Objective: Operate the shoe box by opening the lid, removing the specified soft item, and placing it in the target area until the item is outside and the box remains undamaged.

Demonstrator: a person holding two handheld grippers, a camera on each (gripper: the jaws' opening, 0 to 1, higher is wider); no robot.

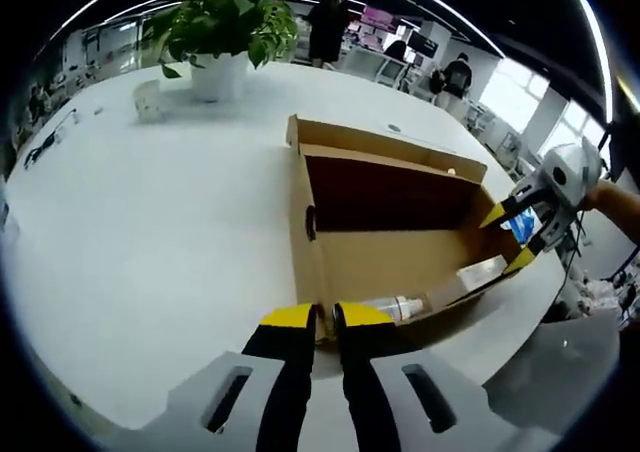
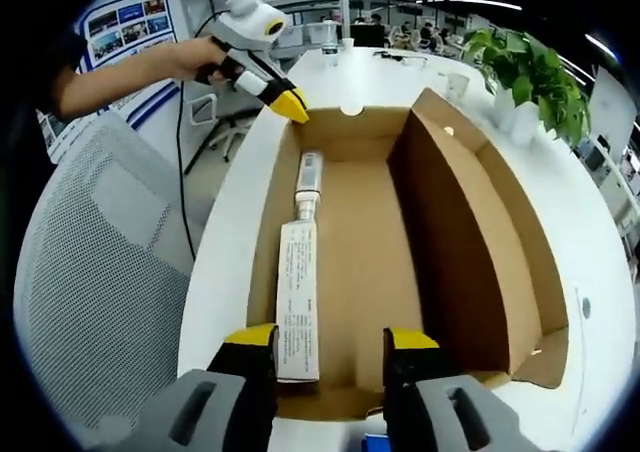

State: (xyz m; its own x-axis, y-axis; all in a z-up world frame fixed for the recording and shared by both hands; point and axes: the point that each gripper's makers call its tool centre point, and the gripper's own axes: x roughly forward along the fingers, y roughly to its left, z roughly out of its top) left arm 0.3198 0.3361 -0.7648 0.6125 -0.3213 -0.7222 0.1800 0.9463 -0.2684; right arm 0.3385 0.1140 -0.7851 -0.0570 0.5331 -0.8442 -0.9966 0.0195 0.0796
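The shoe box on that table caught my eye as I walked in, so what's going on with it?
A person is working on the open cardboard shoe box with a gripper in each hand. The left gripper is nearly closed at one end wall of the box. The right gripper is open over the opposite end. Inside, along one wall, lie a tube and a flat white carton; nothing is out yet. A potted plant stands farther along the white table.

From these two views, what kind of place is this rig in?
Probably an open-plan office or lab. A large rounded white table holds the open brown cardboard shoe box and a leafy green plant in a white pot; a grey mesh office chair stands beside it, with people at desks behind.
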